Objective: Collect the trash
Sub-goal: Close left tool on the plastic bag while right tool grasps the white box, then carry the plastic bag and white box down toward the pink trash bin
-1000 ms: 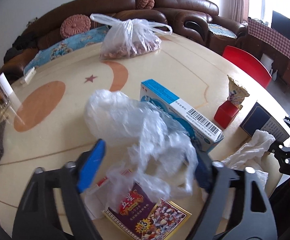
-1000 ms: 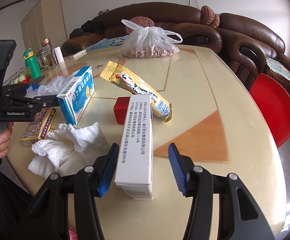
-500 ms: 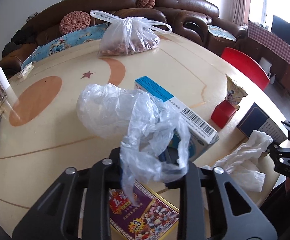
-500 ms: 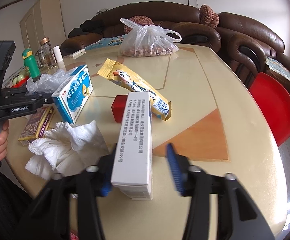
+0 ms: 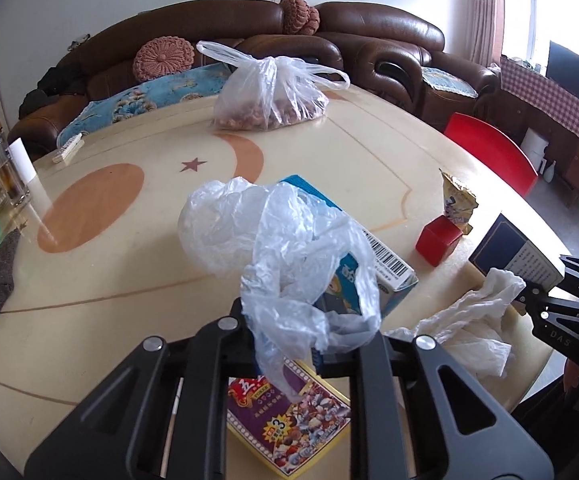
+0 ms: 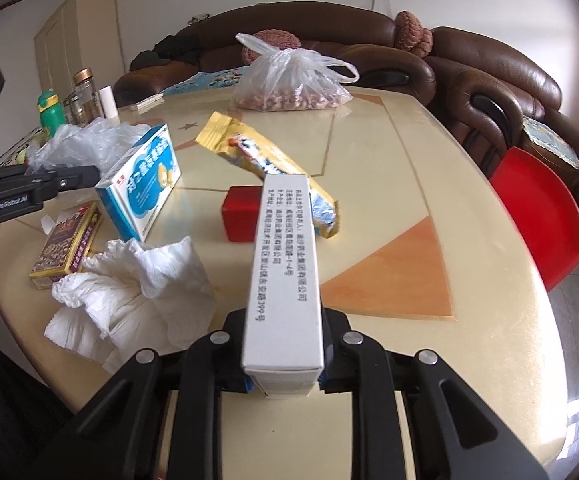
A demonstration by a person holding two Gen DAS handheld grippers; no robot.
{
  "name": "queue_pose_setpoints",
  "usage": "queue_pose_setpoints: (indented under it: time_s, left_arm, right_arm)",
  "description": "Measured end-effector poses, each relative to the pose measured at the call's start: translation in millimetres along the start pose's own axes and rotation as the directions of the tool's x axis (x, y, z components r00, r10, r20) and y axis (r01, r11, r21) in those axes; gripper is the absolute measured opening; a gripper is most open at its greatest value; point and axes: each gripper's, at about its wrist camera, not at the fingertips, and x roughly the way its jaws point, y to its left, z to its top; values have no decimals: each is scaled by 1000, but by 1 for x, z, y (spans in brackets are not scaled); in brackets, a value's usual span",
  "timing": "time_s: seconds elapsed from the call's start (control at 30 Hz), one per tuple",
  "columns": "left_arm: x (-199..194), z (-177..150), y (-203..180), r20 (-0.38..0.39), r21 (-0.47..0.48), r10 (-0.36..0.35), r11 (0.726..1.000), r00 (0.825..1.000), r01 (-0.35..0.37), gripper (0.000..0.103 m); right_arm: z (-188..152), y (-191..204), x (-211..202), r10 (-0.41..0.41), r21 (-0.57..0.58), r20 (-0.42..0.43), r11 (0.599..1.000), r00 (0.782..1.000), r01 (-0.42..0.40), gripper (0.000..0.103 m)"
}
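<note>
My left tongs (image 5: 285,344) are pinching closed on the thin plastic bag (image 5: 277,252) and my right tongs (image 6: 283,384) are clamping the white box (image 6: 285,264) toward twelve o'clock, so the slippery film is maybe sliding out.

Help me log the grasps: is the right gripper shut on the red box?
No, the right gripper is shut on the white carton, while the red box sits untouched farther back on the table.
</note>
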Motion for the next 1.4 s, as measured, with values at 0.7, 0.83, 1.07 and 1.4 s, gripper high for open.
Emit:
queue_pose_setpoints:
  time_s: [0.7,0.83,1.07,1.4]
  left_arm:
    - [-58,1,-12,66,15,53,998,996,-55,16]
    - [-77,-1,-14,79,13,58,998,995,-60,16]
    - [-119,-4,-19,129,18,68,997,989,-71,16]
    - [-158,-15,-33,160,48,58,997,985,-67,16]
  right_arm:
    - [6,6,-41,-34,11,60,999,998,33,20]
    - [7,12,-58,-48,1,69,999,996,48,20]
    - [13,26,-94,-41,-5,112,999,993,41,20]
    - [20,48,-138,-22,-32,165,999,986,28,20]
